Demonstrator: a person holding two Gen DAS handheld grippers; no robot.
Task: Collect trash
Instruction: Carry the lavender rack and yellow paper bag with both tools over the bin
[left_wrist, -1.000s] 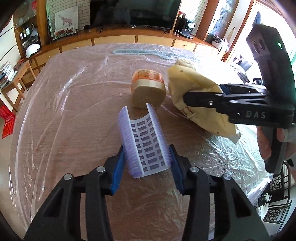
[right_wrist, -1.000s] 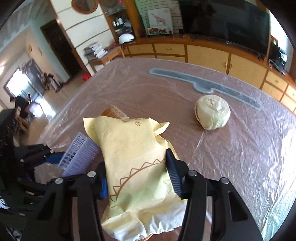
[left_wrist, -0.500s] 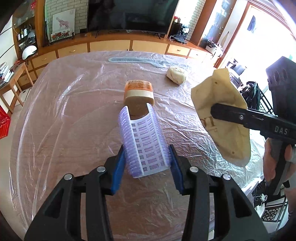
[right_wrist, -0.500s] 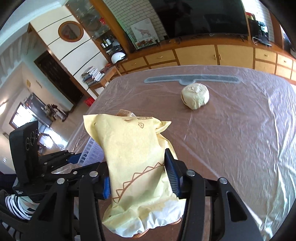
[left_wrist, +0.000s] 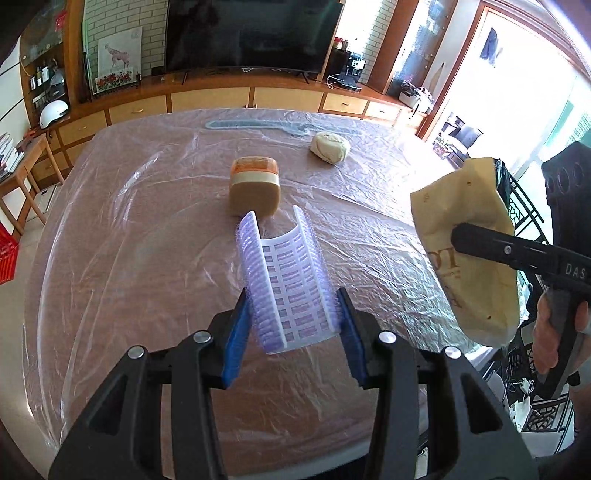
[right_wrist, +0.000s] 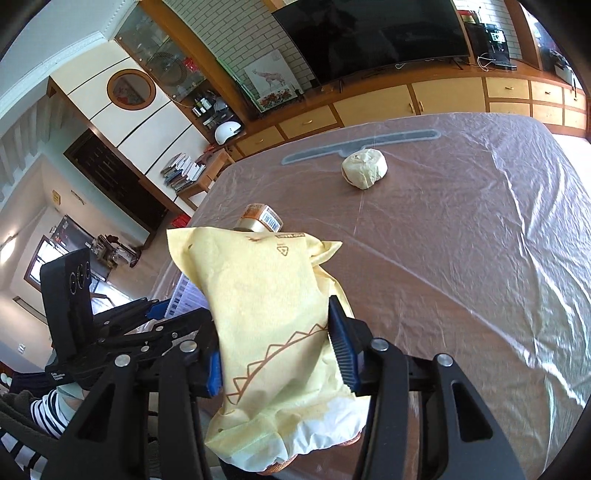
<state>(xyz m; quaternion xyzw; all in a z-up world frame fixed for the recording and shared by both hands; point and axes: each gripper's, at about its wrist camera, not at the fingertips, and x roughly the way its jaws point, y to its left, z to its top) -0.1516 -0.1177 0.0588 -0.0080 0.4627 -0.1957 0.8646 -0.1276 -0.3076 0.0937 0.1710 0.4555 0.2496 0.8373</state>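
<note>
My left gripper (left_wrist: 293, 325) is shut on a curved white and purple plastic grid piece (left_wrist: 286, 284), lifted a little over the table. In the right wrist view my right gripper (right_wrist: 275, 349) is shut on a yellow paper food bag (right_wrist: 266, 314). The same bag (left_wrist: 469, 243) hangs off the table's right edge in the left wrist view, with a hand (left_wrist: 554, 332) on the gripper's handle. An orange-lidded tan cup (left_wrist: 255, 186) lies on its side mid-table, and a crumpled paper ball (left_wrist: 330, 147) sits further back.
The table (left_wrist: 129, 258) is covered with wrinkled clear plastic sheet. A long pale blue strip (left_wrist: 266, 124) lies near its far edge. Wooden cabinets with a television stand behind, a small side table (left_wrist: 22, 173) at the left, and a dark metal chair (left_wrist: 524, 221) at the right.
The right gripper carried the yellow bag off the table's middle to beyond the right edge and rolled. The left gripper rose slightly with the grid piece. The cup and ball became uncovered.
</note>
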